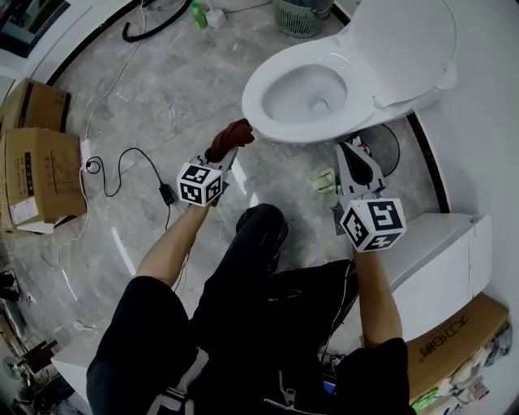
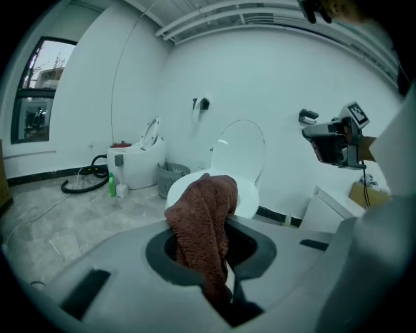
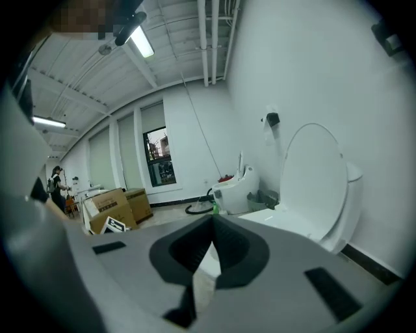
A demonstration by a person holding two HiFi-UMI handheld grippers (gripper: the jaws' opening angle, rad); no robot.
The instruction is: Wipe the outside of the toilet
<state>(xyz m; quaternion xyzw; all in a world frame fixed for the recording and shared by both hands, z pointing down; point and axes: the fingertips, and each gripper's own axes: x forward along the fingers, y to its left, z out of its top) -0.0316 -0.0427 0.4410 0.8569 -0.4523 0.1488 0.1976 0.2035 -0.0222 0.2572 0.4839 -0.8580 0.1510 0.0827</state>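
Note:
The white toilet (image 1: 324, 85) stands at the upper right of the head view with its lid (image 1: 413, 44) up. My left gripper (image 1: 233, 142) is shut on a dark red cloth (image 1: 233, 134), held just off the bowl's front left rim. In the left gripper view the cloth (image 2: 203, 224) hangs down over the jaws, in front of the toilet (image 2: 242, 159). My right gripper (image 1: 351, 150) is shut with nothing in it, low beside the bowl's near right side. In the right gripper view its tips (image 3: 212, 220) meet, with the raised lid (image 3: 315, 182) to the right.
Cardboard boxes (image 1: 36, 162) sit at the left, with a cable and adapter (image 1: 166, 193) on the marble floor. A wire basket (image 1: 300, 16), a green bottle (image 1: 198, 14) and a black hose (image 1: 154, 24) lie beyond the toilet. A white unit (image 1: 442, 259) stands at the right.

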